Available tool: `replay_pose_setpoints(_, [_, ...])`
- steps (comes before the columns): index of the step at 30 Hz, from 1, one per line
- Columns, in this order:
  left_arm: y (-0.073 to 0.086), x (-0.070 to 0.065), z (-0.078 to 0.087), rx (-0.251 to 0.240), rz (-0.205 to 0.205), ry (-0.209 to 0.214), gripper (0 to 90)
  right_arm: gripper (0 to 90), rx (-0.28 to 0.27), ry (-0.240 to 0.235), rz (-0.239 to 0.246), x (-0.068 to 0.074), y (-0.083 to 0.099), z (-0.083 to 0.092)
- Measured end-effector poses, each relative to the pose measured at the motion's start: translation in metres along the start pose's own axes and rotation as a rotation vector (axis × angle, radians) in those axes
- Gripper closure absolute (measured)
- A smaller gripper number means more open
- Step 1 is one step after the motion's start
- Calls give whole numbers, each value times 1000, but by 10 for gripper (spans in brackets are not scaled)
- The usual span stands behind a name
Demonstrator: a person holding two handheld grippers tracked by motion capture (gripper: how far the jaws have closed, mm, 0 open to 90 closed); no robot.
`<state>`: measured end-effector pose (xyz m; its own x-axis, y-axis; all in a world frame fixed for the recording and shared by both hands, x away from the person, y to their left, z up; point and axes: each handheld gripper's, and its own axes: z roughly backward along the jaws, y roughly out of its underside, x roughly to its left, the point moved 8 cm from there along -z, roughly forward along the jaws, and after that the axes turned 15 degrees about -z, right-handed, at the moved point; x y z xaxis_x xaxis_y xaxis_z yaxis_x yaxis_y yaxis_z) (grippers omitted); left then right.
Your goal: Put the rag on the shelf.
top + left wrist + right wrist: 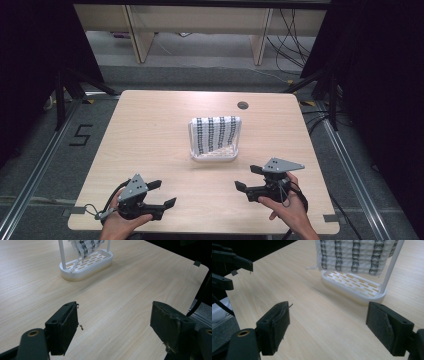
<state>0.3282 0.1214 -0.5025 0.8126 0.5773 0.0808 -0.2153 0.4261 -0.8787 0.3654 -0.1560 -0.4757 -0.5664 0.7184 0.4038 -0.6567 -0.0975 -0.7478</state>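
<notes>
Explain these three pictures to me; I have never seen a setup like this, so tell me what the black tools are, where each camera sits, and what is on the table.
There is no robot here. A person holds a hand tool in each hand: the left gripper and the right gripper, each with two black jaws.

The high view looks down from above the person's side of the wooden table. The other two pictures come from small cameras riding on each gripper, looking out along its own jaws.

On the table stands a white rack with a slotted base, and a black-and-white patterned cloth hangs over it.

Both grippers are open and hold nothing; they are near the table's front edge, apart from the rack.
</notes>
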Motion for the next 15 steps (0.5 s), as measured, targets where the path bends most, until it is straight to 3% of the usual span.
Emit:
replay_pose_setpoints(1, [1,0,0,2,2,-2,212,182,-4,11,26,-3,0,0])
replay_pose_setpoints(2, [2,-1,1,11,5,-9,206,172,8,0,-24,0,3,0])
replay_pose_setpoints(3, [2,-1,1,12,2,-7,203,165,-1,7,17,-4,3,0])
replay_pose_setpoints(4, [3,-1,0,9,3,-1,196,163,-2,4,19,-4,4,0])
replay_pose_setpoints(5, [4,-2,1,13,3,-1,191,162,4,-7,-16,-1,7,-1])
replay_pose_setpoints(7, [6,-2,0,21,8,-8,179,161,6,-11,7,-3,8,-1])
replay_pose_setpoints(8, [6,-3,0,19,12,-7,176,161,11,-10,-9,-1,11,-1])
replay_pose_setpoints(9, [8,-3,1,22,7,-6,176,161,7,3,29,-4,10,0])
replay_pose_setpoints(10, [8,-4,1,24,12,-7,176,161,7,-9,-3,-1,12,-1])
replay_pose_setpoints(11, [9,-4,1,20,11,-1,175,161,10,-5,17,-3,13,-1])
replay_pose_setpoints(14, [11,-5,1,19,15,-1,171,161,6,-10,-4,-1,17,-1])
replay_pose_setpoints(15, [12,-6,0,19,19,-3,170,161,21,-6,11,-2,19,-1])
